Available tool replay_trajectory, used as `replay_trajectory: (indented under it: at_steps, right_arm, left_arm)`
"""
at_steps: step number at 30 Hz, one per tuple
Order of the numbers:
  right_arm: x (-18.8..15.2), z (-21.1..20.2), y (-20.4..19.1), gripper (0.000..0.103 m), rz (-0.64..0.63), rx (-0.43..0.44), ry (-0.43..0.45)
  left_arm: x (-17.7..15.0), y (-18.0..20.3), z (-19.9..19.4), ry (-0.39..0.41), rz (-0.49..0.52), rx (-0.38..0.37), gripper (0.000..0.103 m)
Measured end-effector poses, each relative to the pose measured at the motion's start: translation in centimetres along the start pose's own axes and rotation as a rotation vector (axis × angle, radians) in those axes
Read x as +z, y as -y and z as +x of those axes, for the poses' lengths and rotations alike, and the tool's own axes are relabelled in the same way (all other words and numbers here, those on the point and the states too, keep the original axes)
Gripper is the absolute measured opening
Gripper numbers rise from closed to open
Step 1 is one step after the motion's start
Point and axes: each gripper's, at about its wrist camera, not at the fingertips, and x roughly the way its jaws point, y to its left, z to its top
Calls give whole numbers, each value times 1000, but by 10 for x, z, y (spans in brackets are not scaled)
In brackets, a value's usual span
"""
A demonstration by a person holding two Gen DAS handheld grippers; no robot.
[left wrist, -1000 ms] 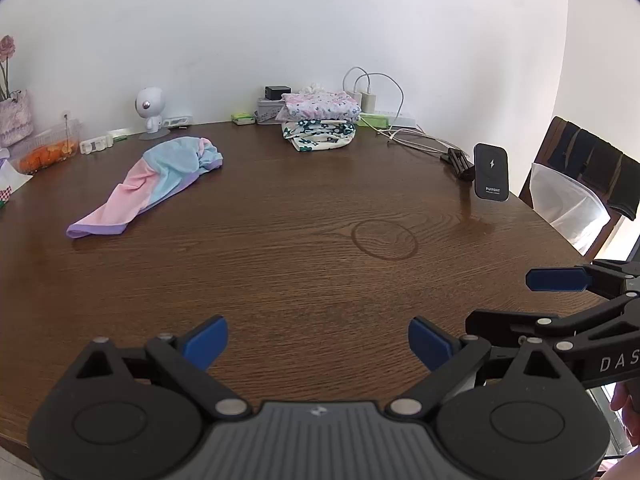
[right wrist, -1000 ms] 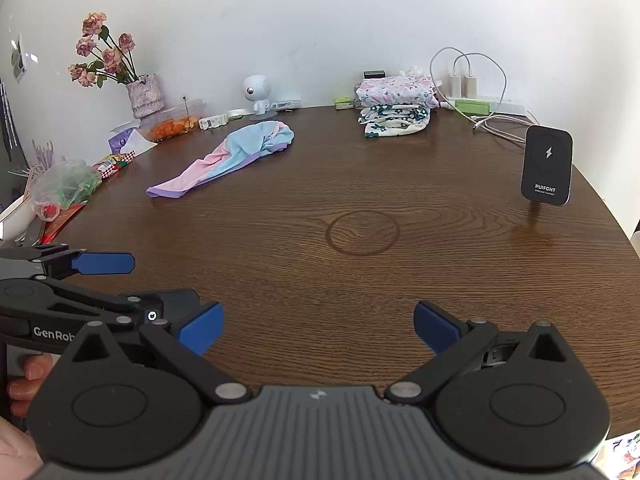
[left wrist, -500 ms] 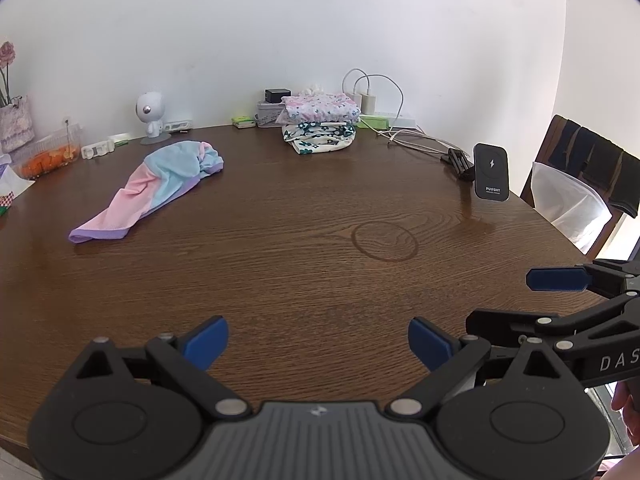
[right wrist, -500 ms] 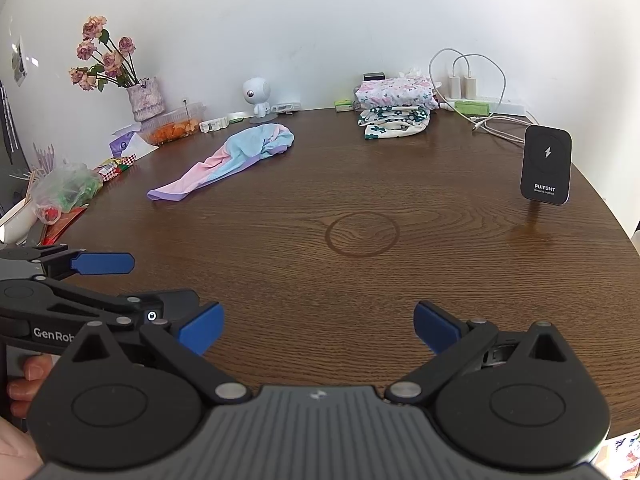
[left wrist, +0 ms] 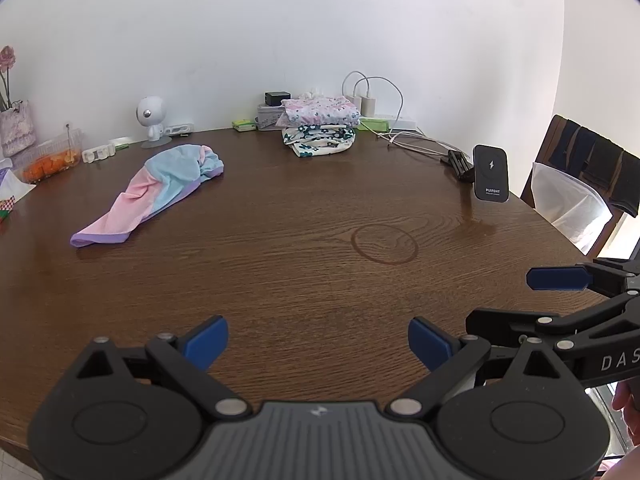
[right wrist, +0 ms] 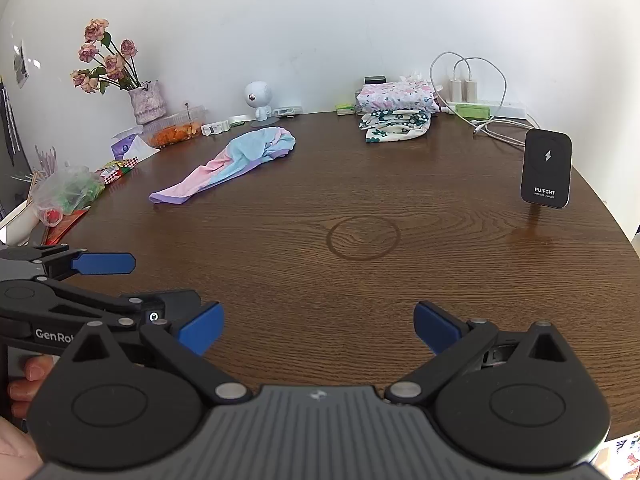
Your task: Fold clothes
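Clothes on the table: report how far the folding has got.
Done: two folded floral garments sit stacked by the wall. In hand: nothing; the left gripper and right gripper are open and empty over bare wood. Left: the pink and blue garment lies crumpled, unfolded, untouched.

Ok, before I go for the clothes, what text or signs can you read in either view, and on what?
"PUIFGHT" plus a lightning-bolt sign: on the black charger stand; the smaller line beneath it is too small to read.
"GenRo", cut off: on the left gripper, seen from the right wrist.
"DAS", cut off: on the right gripper, seen from the left wrist.
Snack wrappers: print too blurred to read.
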Motion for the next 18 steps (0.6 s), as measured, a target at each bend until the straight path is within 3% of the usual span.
replay_trajectory:
  at_steps: [18]
  right_arm:
    - [0,1,-2,103,-1,2,-2]
  left_arm:
    - [-1,-1,-1,4,2,6,96]
